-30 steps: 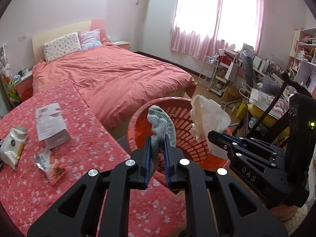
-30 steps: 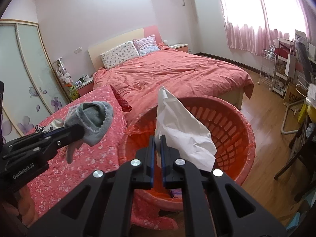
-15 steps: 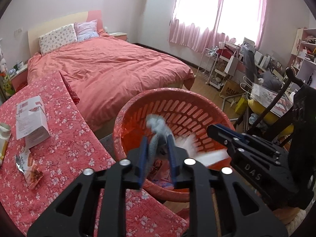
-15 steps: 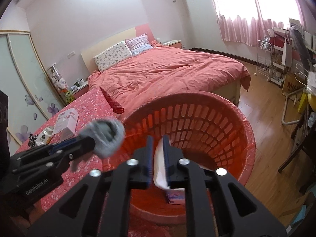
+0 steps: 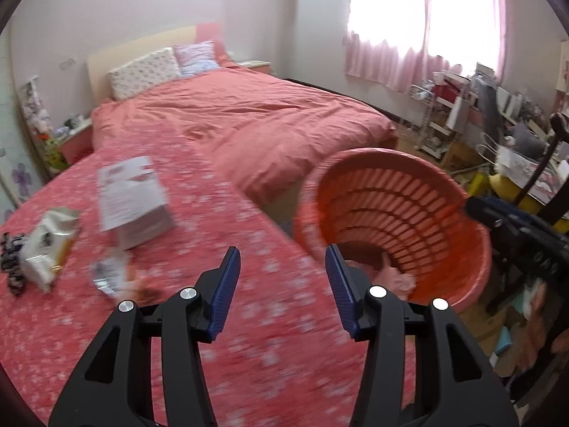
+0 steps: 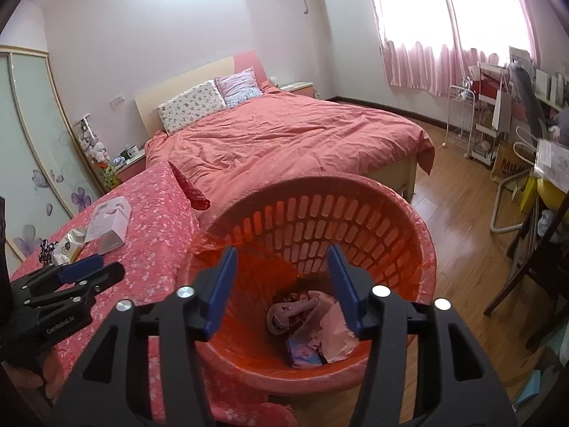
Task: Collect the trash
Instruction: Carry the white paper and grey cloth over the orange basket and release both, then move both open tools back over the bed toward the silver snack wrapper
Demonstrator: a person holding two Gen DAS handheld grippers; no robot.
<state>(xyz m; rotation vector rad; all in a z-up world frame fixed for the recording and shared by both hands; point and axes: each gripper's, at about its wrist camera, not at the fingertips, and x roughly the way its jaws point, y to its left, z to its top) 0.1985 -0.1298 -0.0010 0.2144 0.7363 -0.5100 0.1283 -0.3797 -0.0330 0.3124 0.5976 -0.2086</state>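
Home bedroom, made bed (image 6: 284,135), pillows (image 6: 193,105), pink curtains (image 6: 426,60)

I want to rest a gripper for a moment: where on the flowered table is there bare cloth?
The flowered table is bare between the white box and the orange basket, and along its near edge. The far-left corner is crowded: the white box, a snack packet, a torn wrapper and a small dark item lie together.

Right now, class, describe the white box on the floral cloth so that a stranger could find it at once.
Start at the table with the pink floral cloth, left of the orange basket. The white box lies toward its far end. Unlike the crumpled snack packet beside it, it is rectangular, flat-sided and larger.
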